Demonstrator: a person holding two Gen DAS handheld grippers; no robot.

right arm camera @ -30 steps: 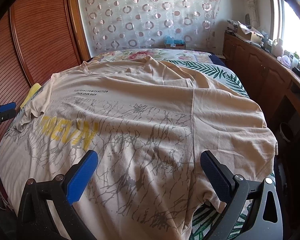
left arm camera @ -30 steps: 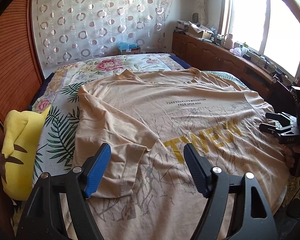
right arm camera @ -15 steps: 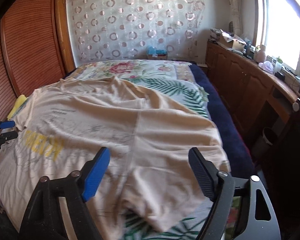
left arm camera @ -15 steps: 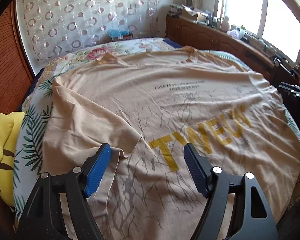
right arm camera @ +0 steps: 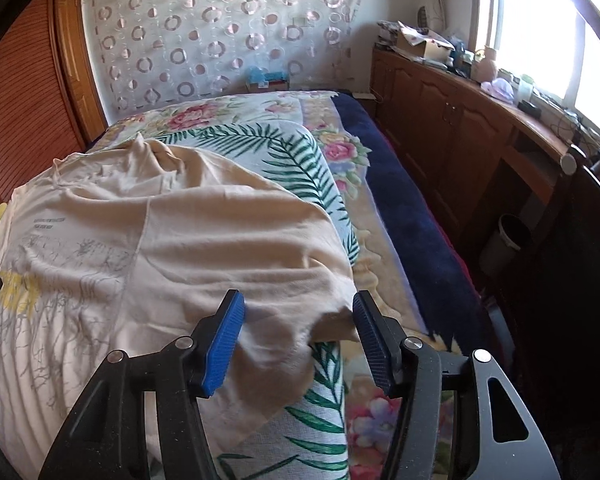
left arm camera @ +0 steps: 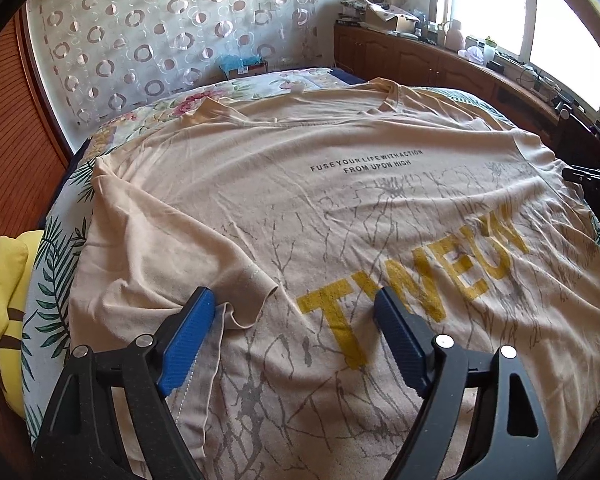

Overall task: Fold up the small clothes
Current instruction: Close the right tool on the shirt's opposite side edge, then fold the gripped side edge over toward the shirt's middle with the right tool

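Note:
A beige T-shirt with yellow letters and grey crack print lies spread face up on the bed; it also shows in the right wrist view. My left gripper is open, low over the shirt, its left finger at the folded-in sleeve edge. My right gripper is open, its fingers on either side of the shirt's right sleeve corner. The right gripper also shows at the far right of the left wrist view.
The bed has a floral and leaf-print cover and a navy blanket along its right side. A yellow plush toy lies at the left edge. Wooden cabinets and a bin stand to the right.
Both grippers have moved forward and lower toward the shirt. The left one now sits at the left sleeve. The right one has swung right and narrowed its opening around the right sleeve corner.

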